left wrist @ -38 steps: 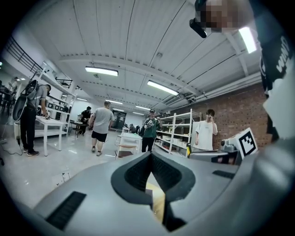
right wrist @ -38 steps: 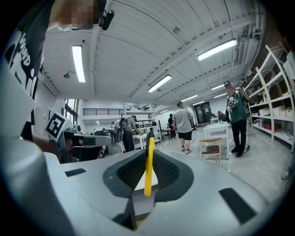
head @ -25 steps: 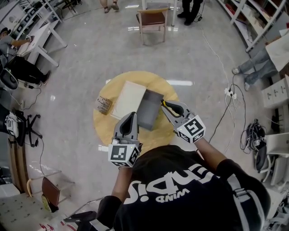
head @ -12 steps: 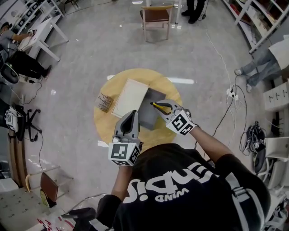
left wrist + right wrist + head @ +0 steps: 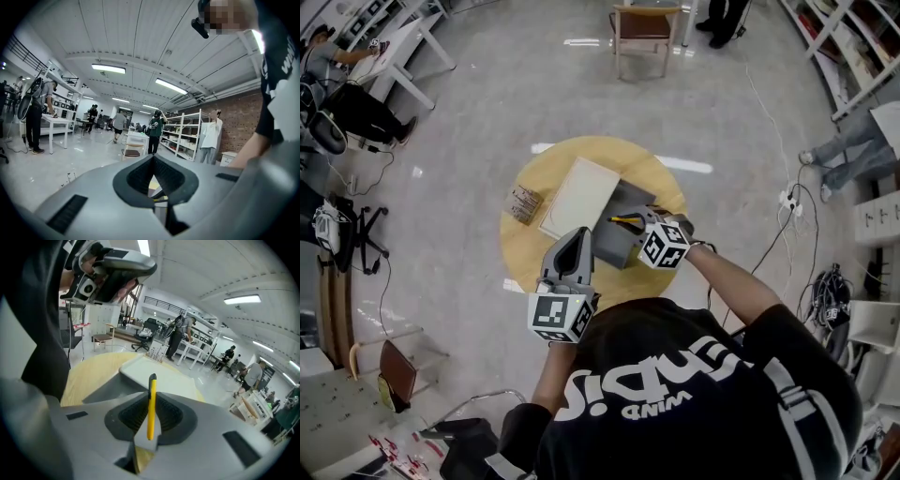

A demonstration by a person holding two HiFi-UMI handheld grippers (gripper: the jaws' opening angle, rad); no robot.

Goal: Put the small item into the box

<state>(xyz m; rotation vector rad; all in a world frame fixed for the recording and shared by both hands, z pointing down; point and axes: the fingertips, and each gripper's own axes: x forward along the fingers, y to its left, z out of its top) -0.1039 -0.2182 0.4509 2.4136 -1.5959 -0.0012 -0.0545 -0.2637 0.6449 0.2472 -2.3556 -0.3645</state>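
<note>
A slim yellow item with a black tip (image 5: 151, 404) is clamped upright between the jaws of my right gripper (image 5: 151, 420). In the head view that gripper (image 5: 639, 219) hovers over the open grey box (image 5: 617, 236), and the yellow item (image 5: 624, 219) points left above the box's hollow. The box's cream lid (image 5: 579, 197) lies folded back to the left. My left gripper (image 5: 578, 236) is shut and empty at the near edge of the box. In the left gripper view its jaws (image 5: 153, 158) meet with nothing between them.
The box rests on a round wooden table (image 5: 521, 246). A small printed packet (image 5: 523, 200) lies on the table left of the lid. A chair (image 5: 641, 26) stands beyond the table. People, desks and shelves stand around the room's edges.
My right gripper has swung left with the yellow item, from the box's right side to above its hollow. The left gripper has stayed in place.
</note>
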